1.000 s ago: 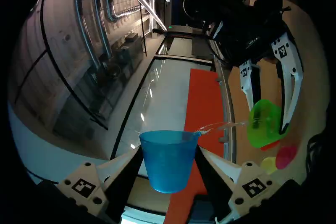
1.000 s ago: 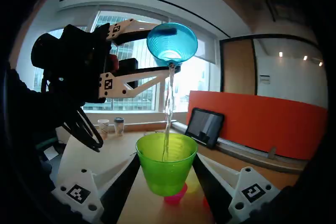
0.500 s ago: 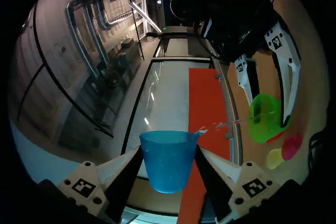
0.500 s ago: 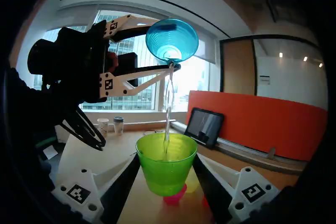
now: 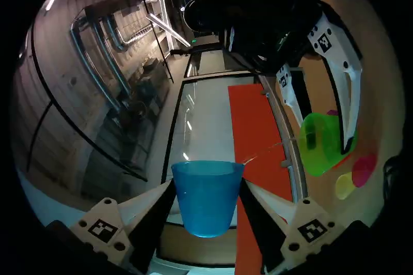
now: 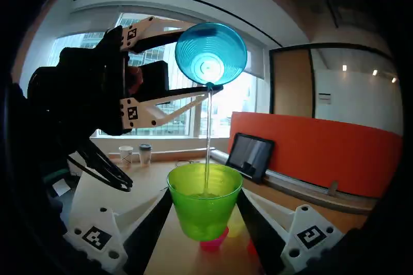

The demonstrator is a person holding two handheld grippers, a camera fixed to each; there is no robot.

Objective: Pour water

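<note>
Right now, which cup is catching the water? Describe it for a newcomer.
In front of the orange wall, above the wooden table, find the tipped blue cup. Directly below is the green cup: upright, with a thin stream of water falling into it.

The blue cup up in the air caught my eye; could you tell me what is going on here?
A person holds a tool in each hand and is pouring water. The left tool grips the blue cup, tipped on its side, and a thin stream runs from its rim into the green cup. The right tool holds that one upright just below. A pink cup and a yellow cup lie on the table underneath.
</note>
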